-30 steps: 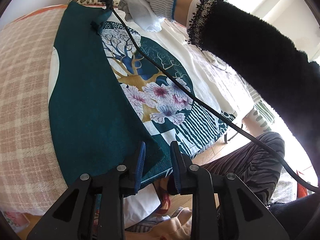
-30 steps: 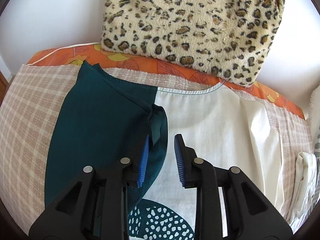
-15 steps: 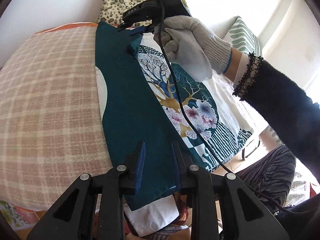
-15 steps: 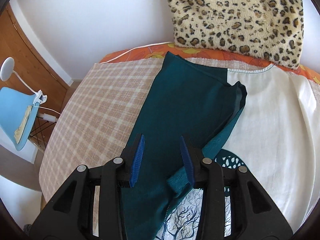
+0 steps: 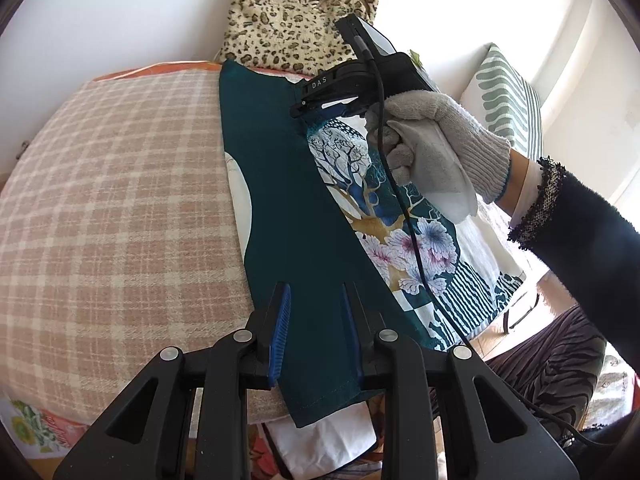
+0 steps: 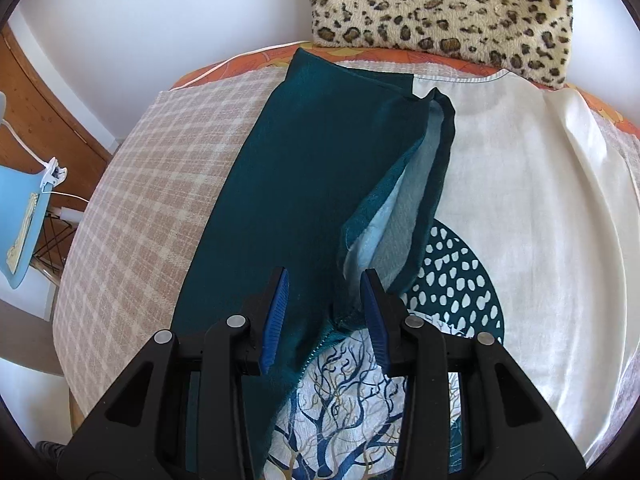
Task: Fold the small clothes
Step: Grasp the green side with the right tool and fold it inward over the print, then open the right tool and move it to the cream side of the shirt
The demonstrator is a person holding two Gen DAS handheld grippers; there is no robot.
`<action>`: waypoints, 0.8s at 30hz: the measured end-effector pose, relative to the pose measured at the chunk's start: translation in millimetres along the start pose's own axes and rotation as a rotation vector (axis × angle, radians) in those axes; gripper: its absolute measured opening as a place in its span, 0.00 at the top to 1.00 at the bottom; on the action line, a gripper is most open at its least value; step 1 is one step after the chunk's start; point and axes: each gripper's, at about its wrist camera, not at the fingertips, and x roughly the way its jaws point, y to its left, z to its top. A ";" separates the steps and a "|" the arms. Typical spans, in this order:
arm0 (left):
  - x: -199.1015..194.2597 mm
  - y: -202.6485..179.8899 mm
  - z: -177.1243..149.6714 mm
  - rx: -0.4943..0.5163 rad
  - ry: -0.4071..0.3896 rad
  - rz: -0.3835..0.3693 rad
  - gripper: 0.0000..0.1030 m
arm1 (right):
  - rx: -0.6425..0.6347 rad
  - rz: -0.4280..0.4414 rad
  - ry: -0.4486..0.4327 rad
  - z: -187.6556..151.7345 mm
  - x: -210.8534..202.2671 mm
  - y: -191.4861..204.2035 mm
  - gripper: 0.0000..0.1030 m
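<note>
Both the left hand-held gripper (image 5: 314, 316) and right hand-held gripper (image 6: 325, 300) gape wide over the folded shirt (image 6: 304, 168).

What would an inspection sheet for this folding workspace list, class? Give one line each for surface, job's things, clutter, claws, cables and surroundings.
Surface: checked pink blanket over a rounded surface.
Job's things: white printed shirt lying flat, its teal side panel folded over the front.
Clutter: leopard-print cushion at the far edge.
Claws: left claw open over the teal hem; right claw open, a teal sleeve fold between its fingers.
Cables: black cable hanging across the print.
Surroundings: white wall, wooden panel, striped cushion.
</note>
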 end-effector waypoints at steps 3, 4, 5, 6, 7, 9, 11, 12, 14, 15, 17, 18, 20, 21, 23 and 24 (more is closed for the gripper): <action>-0.7 -9.6 -0.8 0.028 -0.006 0.002 0.77 | 0.025 -0.029 -0.008 -7.2 -10.7 -16.4 0.62; -0.5 -12.6 -1.1 0.038 -0.007 0.004 0.77 | 0.038 -0.030 -0.013 -9.0 -15.7 -21.3 0.62; -0.1 -15.4 -1.5 0.046 -0.007 0.004 0.77 | 0.051 -0.030 -0.018 -11.0 -21.5 -26.7 0.62; 0.2 -18.5 -2.1 0.052 -0.008 0.001 0.77 | 0.063 -0.028 -0.025 -13.6 -28.6 -32.1 0.62; 0.8 -22.1 -2.8 0.060 -0.007 -0.002 0.77 | 0.072 -0.025 -0.032 -15.7 -35.2 -36.1 0.62; 2.3 -29.8 -4.4 0.078 -0.004 -0.007 0.77 | 0.083 -0.027 -0.051 -20.1 -49.9 -43.1 0.62; 4.6 -39.3 -6.3 0.099 0.002 -0.016 0.77 | 0.089 -0.029 -0.071 -24.4 -65.6 -50.4 0.62; 5.7 -44.7 -7.3 0.110 0.003 -0.018 0.77 | 0.094 -0.033 -0.081 -26.1 -73.9 -53.9 0.62; 8.1 -55.9 -9.2 0.131 0.008 -0.026 0.77 | 0.109 -0.036 -0.101 -31.3 -89.2 -64.6 0.62; 9.3 -62.3 -10.0 0.145 0.008 -0.030 0.77 | 0.120 -0.036 -0.112 -34.1 -96.9 -72.3 0.62; 11.5 -76.0 -11.6 0.177 0.004 -0.042 0.77 | 0.138 -0.040 -0.134 -40.1 -112.4 -86.1 0.62; 12.4 -83.0 -12.4 0.192 -0.002 -0.047 0.77 | 0.146 -0.042 -0.145 -42.6 -119.4 -93.3 0.62; 15.7 -97.2 -13.9 0.210 -0.009 -0.061 0.77 | 0.166 -0.044 -0.164 -47.0 -134.6 -109.6 0.62; 18.4 -104.3 -14.7 0.215 -0.008 -0.071 0.77 | 0.175 -0.044 -0.174 -49.7 -142.4 -118.2 0.62; 25.3 -119.6 -15.8 0.226 -0.004 -0.093 0.77 | 0.192 -0.042 -0.190 -54.3 -157.8 -134.9 0.62; 29.0 -127.9 -15.8 0.234 -0.003 -0.103 0.77 | 0.197 -0.041 -0.199 -55.5 -165.3 -142.3 0.62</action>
